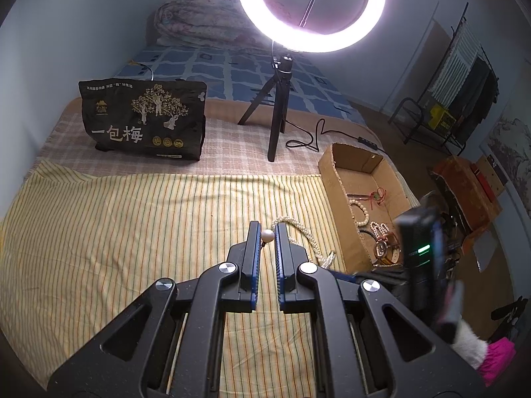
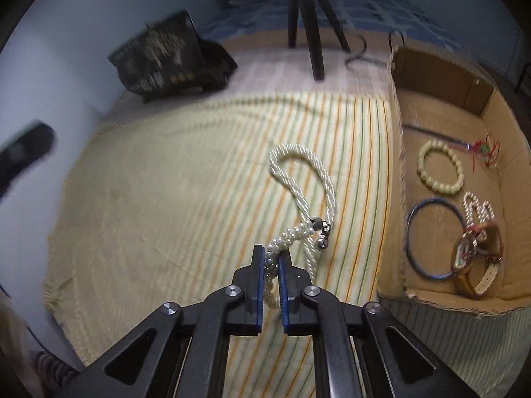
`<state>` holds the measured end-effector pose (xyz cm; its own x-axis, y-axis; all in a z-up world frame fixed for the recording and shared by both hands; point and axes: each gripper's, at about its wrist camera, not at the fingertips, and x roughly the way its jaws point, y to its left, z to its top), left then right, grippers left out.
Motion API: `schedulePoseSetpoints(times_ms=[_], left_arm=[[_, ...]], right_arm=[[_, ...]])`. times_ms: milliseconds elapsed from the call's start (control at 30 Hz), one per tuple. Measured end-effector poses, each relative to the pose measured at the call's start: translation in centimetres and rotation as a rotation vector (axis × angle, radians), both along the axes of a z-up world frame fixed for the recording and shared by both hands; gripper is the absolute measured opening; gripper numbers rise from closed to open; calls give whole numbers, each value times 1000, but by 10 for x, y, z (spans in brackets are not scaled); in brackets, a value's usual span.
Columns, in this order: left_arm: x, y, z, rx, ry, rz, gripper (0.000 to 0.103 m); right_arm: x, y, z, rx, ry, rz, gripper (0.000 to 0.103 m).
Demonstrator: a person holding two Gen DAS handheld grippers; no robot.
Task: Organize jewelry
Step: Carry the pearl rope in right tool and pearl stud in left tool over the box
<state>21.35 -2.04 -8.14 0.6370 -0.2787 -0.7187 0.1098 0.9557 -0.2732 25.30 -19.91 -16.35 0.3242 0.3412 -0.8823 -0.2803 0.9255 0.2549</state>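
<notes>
Five pieces stowed: a bead bracelet (image 2: pixel 440 167), a dark bangle (image 2: pixel 434 238), a wristwatch (image 2: pixel 476 258), a small pearl piece (image 2: pixel 478 207) and a red-threaded charm (image 2: pixel 485 152) are lying inside the cardboard box (image 2: pixel 396 172) at the right edge of the bed.
Left to do: one large pearl rope necklace (image 2: pixel 300 179) is lying on the striped cloth (image 2: pixel 166 199), just beside the box wall — by my judgement the task is nearing its end.
Right gripper (image 2: pixel 272 258): its jaws are closing on the beaded end of the necklace, pearls pinched between the blue pads, the rest trailing onto the cloth.
Left gripper (image 1: pixel 267 233): its jaws are sitting slightly apart around a single round pearl (image 1: pixel 267 236); whether they are pinching it I cannot tell.
Background: a ring light (image 1: pixel 311 10) on a tripod and a black bag (image 1: pixel 142 121) are standing toward the far side of the bed.
Next, likely: carrying the necklace over the box wall — its length may snag there.
</notes>
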Motion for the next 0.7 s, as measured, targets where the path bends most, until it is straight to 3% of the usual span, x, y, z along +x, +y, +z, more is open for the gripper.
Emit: schedulePoseSetpoints(times_ms=[200, 700], left_arm=[[-1, -1, 3, -5, -7, -1, 6], [3, -27, 11, -24, -21, -46, 6]], right_arm=[[-1, -11, 52, 66, -113, -21, 5], [0, -29, 137, 180, -273, -25, 5]])
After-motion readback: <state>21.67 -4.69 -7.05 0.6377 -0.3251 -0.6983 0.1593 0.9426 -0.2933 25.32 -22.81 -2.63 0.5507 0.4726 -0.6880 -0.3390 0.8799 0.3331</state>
